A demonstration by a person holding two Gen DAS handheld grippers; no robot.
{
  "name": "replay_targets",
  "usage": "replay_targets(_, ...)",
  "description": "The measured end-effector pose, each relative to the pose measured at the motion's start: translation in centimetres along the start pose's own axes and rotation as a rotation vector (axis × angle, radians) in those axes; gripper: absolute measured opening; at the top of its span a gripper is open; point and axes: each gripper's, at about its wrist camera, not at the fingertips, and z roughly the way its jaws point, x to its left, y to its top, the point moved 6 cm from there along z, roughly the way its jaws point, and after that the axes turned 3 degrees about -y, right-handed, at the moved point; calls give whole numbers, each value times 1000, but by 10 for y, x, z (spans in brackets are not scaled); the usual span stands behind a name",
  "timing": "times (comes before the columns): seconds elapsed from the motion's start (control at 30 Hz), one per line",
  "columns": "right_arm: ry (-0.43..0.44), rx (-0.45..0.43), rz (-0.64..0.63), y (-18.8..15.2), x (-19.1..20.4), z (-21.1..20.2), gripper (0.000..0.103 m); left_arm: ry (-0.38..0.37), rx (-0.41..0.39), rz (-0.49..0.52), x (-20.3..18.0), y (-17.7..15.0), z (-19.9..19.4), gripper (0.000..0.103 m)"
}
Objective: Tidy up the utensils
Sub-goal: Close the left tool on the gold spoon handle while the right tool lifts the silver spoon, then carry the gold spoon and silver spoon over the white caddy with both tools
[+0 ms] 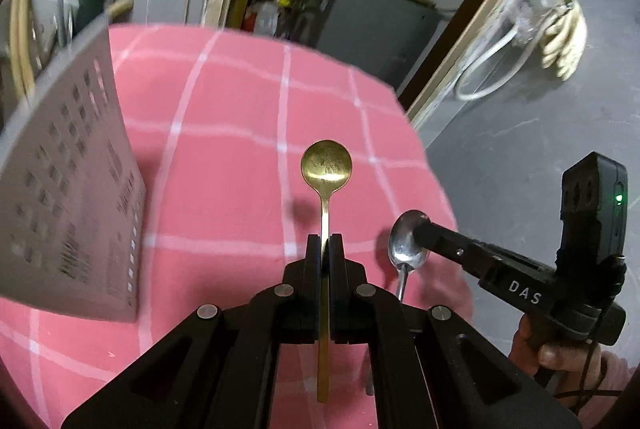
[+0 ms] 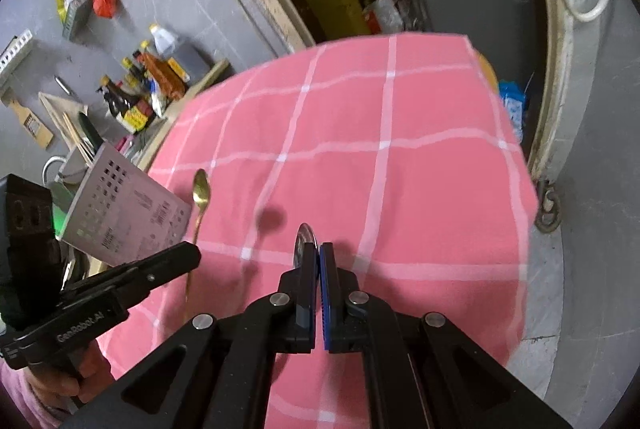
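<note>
Far left on the table: a grey perforated box, tilted in view, probably the holder the utensils are meant for.

Next, the left gripper: clamped tight on the gold spoon, pinched on the thin stem just below the bowl, bowl pointing ahead, handle trailing back between the jaws. Raised clear of the cloth, judging by the shadow beneath. Likely light, rigid, and slick polished metal; a narrow stem like this could pivot or slide in the pads, so better held near the balance point, close to the bowl as here.

Further right, the right gripper: also closed, gripping the silver spoon across the bowl itself, handle hanging down. Probably a less secure hold, since a curved, smooth bowl gives the pads little flat to bite on and the handle can swing.

Underneath: pink cloth with a white grid, soft, a little wrinkled, likely quiet to set things on but apt to drag.

Around: grey tiled walls, a doorway onto cluttered shelves, bottles at left.
</note>
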Motion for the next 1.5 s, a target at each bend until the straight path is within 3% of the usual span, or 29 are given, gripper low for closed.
replay_targets(0.6,-60,-336,-39,48,68,-82,2,-31,-258,94,-19,63,-98,1)
replay_targets(1.13,-16,-561,-147,92,174,-109,2,-3,-501,98,46,111,-204,1)
replay_targets(1.5,-154,-649,-338,76,233,-91,2,-52,-594,83,93,110,-219,1)
